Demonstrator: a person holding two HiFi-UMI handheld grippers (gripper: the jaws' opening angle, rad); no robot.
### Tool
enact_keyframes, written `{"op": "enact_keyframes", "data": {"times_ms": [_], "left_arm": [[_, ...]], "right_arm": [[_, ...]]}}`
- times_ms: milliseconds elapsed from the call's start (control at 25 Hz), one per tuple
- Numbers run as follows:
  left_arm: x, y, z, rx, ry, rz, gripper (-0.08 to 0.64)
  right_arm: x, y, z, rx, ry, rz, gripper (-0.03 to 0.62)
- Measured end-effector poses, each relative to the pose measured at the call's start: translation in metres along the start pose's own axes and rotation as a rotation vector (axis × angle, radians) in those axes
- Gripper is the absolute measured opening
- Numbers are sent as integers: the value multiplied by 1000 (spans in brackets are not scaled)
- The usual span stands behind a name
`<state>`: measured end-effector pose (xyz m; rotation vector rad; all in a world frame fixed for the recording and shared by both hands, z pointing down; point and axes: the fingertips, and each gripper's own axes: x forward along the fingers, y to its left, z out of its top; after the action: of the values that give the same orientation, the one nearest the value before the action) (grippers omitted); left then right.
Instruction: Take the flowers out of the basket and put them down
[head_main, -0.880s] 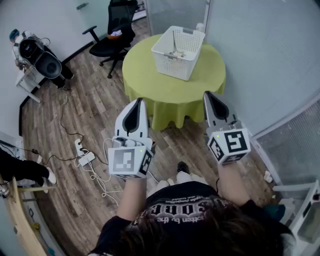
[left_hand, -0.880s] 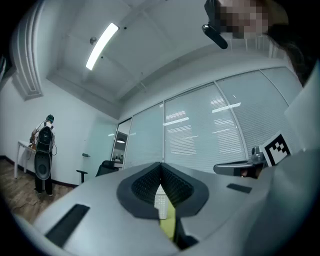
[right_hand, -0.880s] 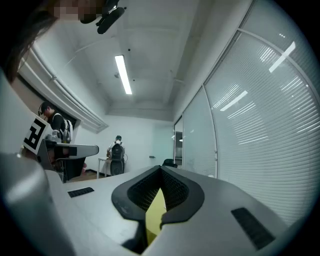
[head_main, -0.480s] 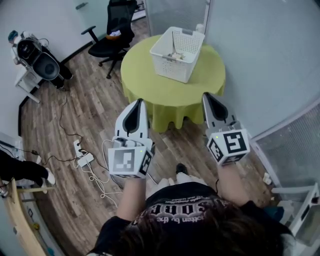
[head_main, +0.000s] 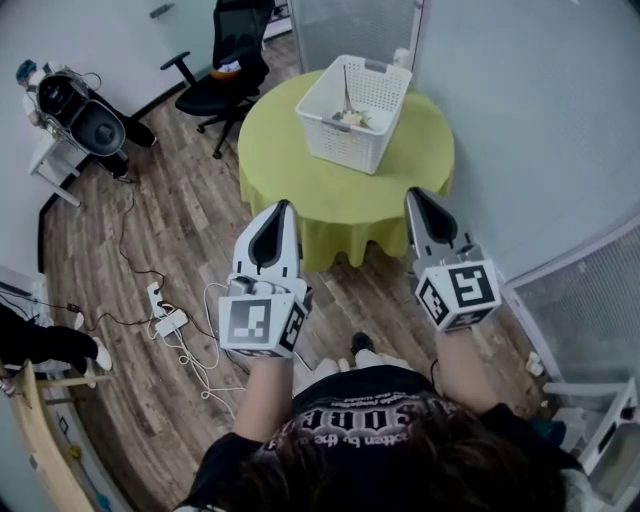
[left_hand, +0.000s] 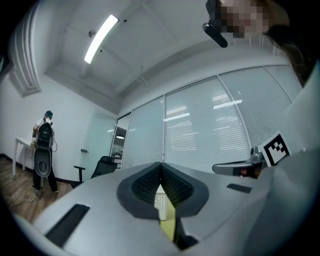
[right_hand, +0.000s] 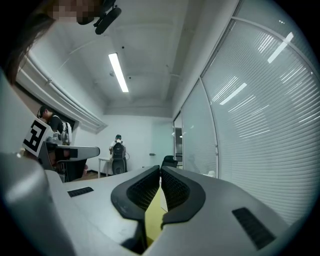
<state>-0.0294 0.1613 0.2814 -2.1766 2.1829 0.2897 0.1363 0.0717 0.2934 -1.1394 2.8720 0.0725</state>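
Wood-look planks cover the floor (head_main: 150, 230), the largest surface in the room. A pale partition wall (head_main: 530, 110) runs along the right side.

A round table (head_main: 340, 195) stands on the floor near that wall, under a yellow-green cloth that hangs over its edge. A black office chair (head_main: 225, 70) stands just beyond the table on the left.

A white plastic basket (head_main: 340, 150) with perforated walls sits on the far half of the table top. It is upright with its opening facing up.

The person stands on the near side of the table and holds both tools out at about the same height, side by side and apart from each other.
- The left gripper (head_main: 279, 204) points toward the table. Its jaws are closed tip to tip with nothing between them.
- The right gripper (head_main: 413, 191) also points toward the table. Its jaws are likewise pressed together and empty.
- Both tips lie at the near edge of the cloth, well apart from the basket.

The flowers (head_main: 352, 117) are inside the basket. The pale heads lie on its bottom, and a thin stem rises toward the far rim. Neither tool touches them.

A white power strip (head_main: 170, 318) with loose cables lies on the floor, left of the person.
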Motion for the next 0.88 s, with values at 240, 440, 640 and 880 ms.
{"op": "enact_keyframes", "data": {"times_ms": [240, 440, 640, 880], "left_arm": [[27, -1, -2, 21, 4, 0, 3], [54, -10, 5, 63, -4, -7, 3], [76, -5, 3, 52, -14, 20, 3], [98, -6, 6, 74, -27, 41, 3]], "right_arm": [[22, -18, -4, 27, -13, 33, 31], [40, -33, -4, 17, -24, 77, 31], [59, -44, -1, 2, -34, 114, 31], [78, -58, 5, 11, -60, 170, 31]]}}
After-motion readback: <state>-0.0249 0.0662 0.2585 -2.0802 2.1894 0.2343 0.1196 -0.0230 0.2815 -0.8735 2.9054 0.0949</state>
